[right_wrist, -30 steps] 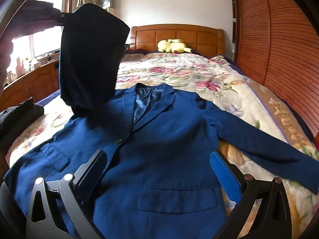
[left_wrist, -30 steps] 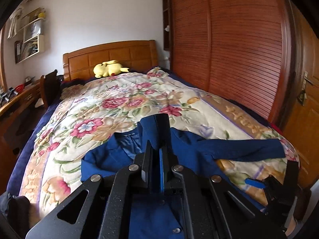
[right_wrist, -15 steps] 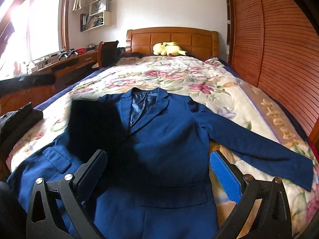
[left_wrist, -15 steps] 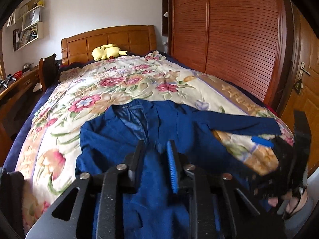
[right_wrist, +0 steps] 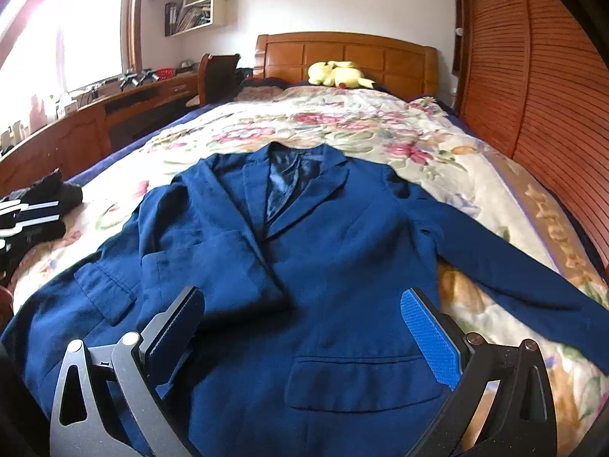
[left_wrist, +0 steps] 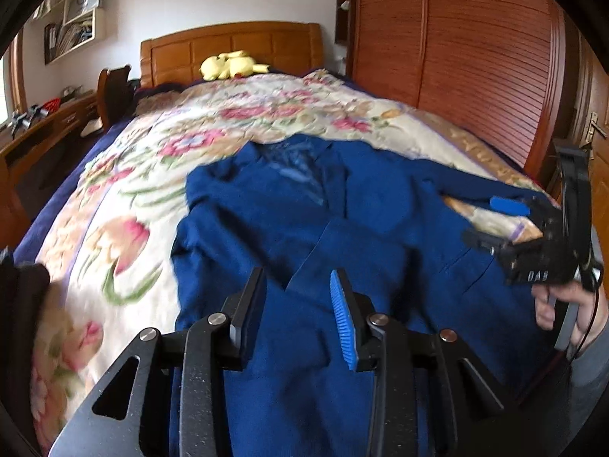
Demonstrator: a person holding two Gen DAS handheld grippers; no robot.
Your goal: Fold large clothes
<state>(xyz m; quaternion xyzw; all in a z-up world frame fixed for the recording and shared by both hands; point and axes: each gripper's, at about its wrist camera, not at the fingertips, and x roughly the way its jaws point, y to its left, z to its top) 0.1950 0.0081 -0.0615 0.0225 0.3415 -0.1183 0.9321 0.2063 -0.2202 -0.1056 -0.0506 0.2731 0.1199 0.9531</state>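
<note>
A navy blue suit jacket (right_wrist: 335, 266) lies face up on the floral bedspread, collar toward the headboard. Its left sleeve (right_wrist: 228, 266) is folded across the chest; its right sleeve (right_wrist: 533, 278) stretches out to the right. My left gripper (left_wrist: 298, 297) is open and empty just above the jacket (left_wrist: 304, 228). My right gripper (right_wrist: 304, 327) is wide open and empty above the lower front of the jacket. It also shows in the left wrist view (left_wrist: 533, 236), held by a hand at the right.
The floral bedspread (right_wrist: 342, 125) covers the bed. A yellow plush toy (right_wrist: 338, 74) lies by the wooden headboard. Dark folded clothes (right_wrist: 34, 213) sit at the bed's left edge. A wooden wardrobe (left_wrist: 456, 38) runs along the right, a desk (right_wrist: 114, 106) along the left.
My left gripper carried the lifted left sleeve down across the jacket's chest, let it go and opened. My right gripper stayed open over the jacket's lower front.
</note>
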